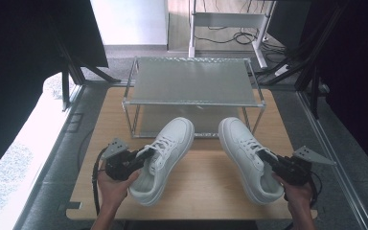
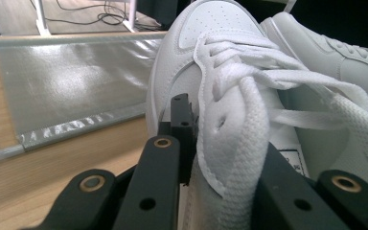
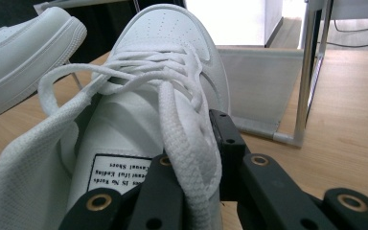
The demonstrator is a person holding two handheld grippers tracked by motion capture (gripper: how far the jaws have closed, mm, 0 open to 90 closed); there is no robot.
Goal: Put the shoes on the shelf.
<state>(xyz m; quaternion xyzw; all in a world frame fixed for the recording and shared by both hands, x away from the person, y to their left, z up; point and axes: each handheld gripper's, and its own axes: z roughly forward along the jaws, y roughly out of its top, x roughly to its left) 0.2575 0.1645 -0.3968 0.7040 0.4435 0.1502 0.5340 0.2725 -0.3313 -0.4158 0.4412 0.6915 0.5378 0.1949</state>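
Sneakers: left sneaker and right sneaker, toes toward wire shelf rack.
Left gripper: clamps left sneaker's collar.
Right gripper: apparently likewise, right sneaker's.

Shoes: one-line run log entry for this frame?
left gripper: shut on left shoe collar | right gripper: shut on right shoe collar | shoes: toes toward rack

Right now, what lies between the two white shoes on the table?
In the high view, only bare wooden table lies between the left shoe and the right shoe; they do not touch.
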